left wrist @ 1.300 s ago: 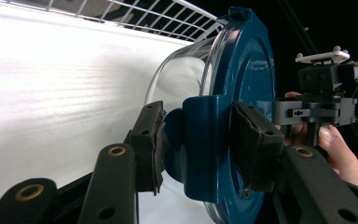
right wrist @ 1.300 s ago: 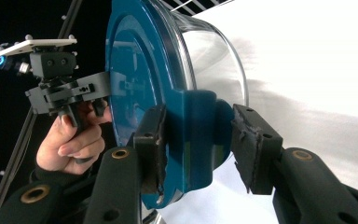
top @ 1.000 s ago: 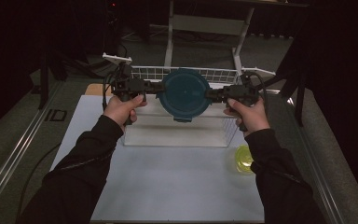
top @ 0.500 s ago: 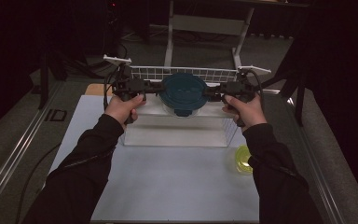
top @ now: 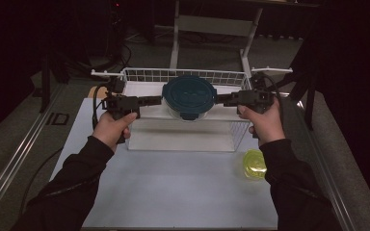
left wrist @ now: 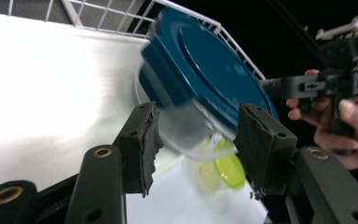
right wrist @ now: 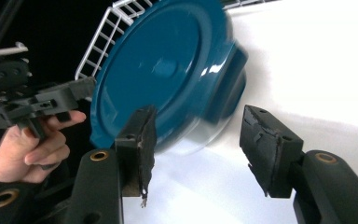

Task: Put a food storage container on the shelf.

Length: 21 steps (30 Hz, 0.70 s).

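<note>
A round clear container with a dark blue lid (top: 189,97) sits inside the white wire basket (top: 183,73), blurred in both gripper views. My left gripper (top: 157,100) points at its left side and my right gripper (top: 220,99) at its right side, each a little off it. In the left gripper view the jaws of the left gripper (left wrist: 196,142) stand apart with the container (left wrist: 205,70) just beyond the pads. The right gripper (right wrist: 198,144) likewise gapes short of the lid (right wrist: 168,70). Both pairs of jaws have just been opening, with nothing pressed between them.
A small yellow-green lidded tub (top: 254,164) lies on the white table (top: 173,192) by the right forearm. The basket's front wall (top: 183,137) stands between the hands and the table's near part. Dark floor and a desk frame lie beyond.
The container, first held up and tilted between both grippers, now lies flatter in the basket. Both grippers have let go and drawn back outward, the left hand farther.
</note>
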Tool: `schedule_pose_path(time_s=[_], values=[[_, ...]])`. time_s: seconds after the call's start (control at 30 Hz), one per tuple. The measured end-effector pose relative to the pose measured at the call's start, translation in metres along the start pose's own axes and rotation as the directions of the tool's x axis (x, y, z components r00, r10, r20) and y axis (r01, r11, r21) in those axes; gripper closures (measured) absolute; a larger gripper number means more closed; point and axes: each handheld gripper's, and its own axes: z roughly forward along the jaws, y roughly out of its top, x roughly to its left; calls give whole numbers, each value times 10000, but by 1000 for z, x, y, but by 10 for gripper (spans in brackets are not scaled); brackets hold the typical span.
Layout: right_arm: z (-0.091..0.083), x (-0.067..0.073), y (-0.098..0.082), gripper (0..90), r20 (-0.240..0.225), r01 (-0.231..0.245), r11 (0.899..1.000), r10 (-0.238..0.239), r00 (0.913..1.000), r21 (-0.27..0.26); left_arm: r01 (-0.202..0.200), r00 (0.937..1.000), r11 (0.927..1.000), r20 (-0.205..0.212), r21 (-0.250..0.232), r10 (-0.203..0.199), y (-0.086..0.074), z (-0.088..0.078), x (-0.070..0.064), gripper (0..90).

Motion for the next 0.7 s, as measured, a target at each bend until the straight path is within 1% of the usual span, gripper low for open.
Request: schedule_pose_path(time_s=[0.03, 0.07, 0.13, 0.17, 0.2, 0.23, 0.27, 0.3, 0.33, 0.37, 0.4, 0.43, 0.47, 0.5, 0.53, 0.57, 0.6, 0.63, 0.67, 0.7], values=[[-2, 3, -4, 452, 92, 132, 9999, -132, 9999, -70, -176, 9998, 9998, 37, -9, 176, -4, -2, -3, 477], [-4, 4, -8, 461, 32, 213, 9997, -212, 9998, -150, -338, 9994, 9993, 67, -137, 339, -8, -5, -6, 466], [-6, 8, -16, 480, 95, 468, 9985, -465, 9989, -297, -783, 9961, 9964, 371, -312, 795, -18, -9, -12, 460], [-6, 10, -21, 505, 130, 599, 9975, -594, 9981, -376, -1003, 9941, 9941, 367, -409, 1019, -23, -11, -15, 436], [-5, 11, -26, 514, 83, 664, 9969, -661, 9978, -419, -1169, 9916, 9917, 496, -533, 1196, -28, -13, -18, 421], [-3, 12, -31, 540, 83, 725, 9966, -723, 9974, -401, -1278, 9891, 9901, 663, -574, 1315, -32, -15, -20, 401], [0, 13, -36, 568, 62, 830, 9960, -829, 9965, -332, -1390, 9868, 9876, 735, -732, 1443, -37, -16, -22, 388], [3, 15, -41, 589, 8, 905, 9955, -905, 9959, -274, -1530, 9831, 9844, 882, -869, 1606, -42, -18, -22, 382], [3, 15, -41, 589, 8, 905, 9955, -905, 9959, -274, -1530, 9831, 9844, 882, -869, 1606, -42, -18, -22, 345], [9, 19, -50, 680, 86, 1134, 9932, -1132, 9935, -263, -1593, 9748, 9831, 1431, -900, 1711, -52, -19, -22, 306], [11, 21, -54, 732, 79, 1257, 9917, -1255, 9921, -288, -1593, 9748, 9831, 1431, -900, 1711, -52, -19, -22, 302], [14, 23, -59, 758, 147, 1409, 9894, -1404, 9900, -364, -1927, 9720, 9770, 1185, -916, 2028, -63, -18, -21, 302], [17, 25, -63, 793, 230, 1515, 9877, -1507, 9883, -382, -2096, 9688, 9734, 1147, -925, 2195, -69, -18, -20, 300], [20, 27, -67, 825, 192, 1560, 9867, -1552, 9877, -463, -2096, 9688, 9734, 1147, -925, 2195, -69, -18, -20, 288], [22, 28, -70, 862, 251, 1665, 9845, -1653, 9859, -557, -2450, 9635, 9659, 905, -833, 2521, -82, -17, -18, 277], [25, 30, -74, 891, 295, 1739, 9828, -1724, 9846, -616, -2648, 9597, 9599, 716, -916, 2716, -89, -16, -17, 259], [27, 31, -77, 896, 242, 1777, 9815, -1764, 9840, -711, -2752, 9579, 9571, 592, -906, 2810, -96, -15, -16, 233], [27, 31, -77, 896, 242, 1777, 9815, -1764, 9840, -711, -2752, 9579, 9571, 592, -906, 2810, -96, -15, -16, 212], [32, 33, -80, 898, 324, 1878, 9792, -1858, 9821, -772, -2711, 9599, 9589, 503, -841, 2758, -108, -13, -14, 189], [34, 34, -81, 898, 263, 1863, 9793, -1848, 9824, -791, -2679, 9613, 9602, 440, -792, 2718, -114, -11, -12, 163]])
